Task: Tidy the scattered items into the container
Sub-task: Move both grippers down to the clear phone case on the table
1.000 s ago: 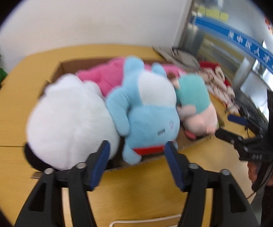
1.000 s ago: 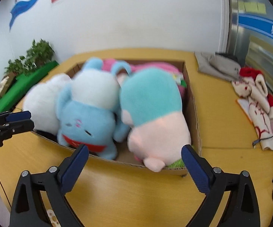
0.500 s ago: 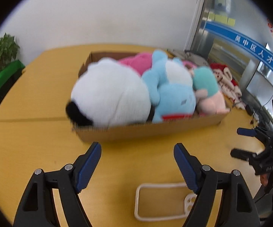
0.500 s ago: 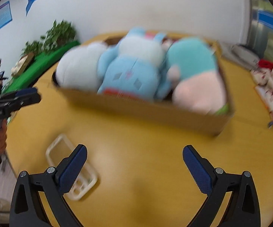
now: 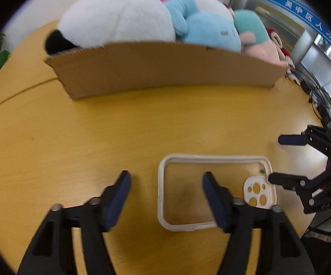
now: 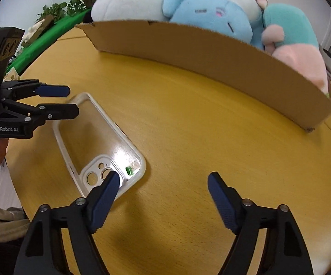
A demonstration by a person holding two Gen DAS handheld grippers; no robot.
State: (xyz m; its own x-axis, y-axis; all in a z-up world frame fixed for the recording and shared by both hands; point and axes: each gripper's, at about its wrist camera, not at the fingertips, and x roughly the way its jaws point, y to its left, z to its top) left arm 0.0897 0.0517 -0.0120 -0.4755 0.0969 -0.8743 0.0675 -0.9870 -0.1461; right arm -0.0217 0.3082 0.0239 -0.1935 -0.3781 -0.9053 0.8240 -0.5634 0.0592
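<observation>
Right wrist view, clear white-rimmed phone case (image 6: 99, 146), camera cutouts, flat on table (image 6: 199, 151)

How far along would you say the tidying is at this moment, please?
Done: the plush toys already sit in the cardboard box. In hand: nothing yet; the left gripper and right gripper hang over the clear phone case on the table, jaws closing but empty. Left: grasping the case and putting it in the box.
</observation>
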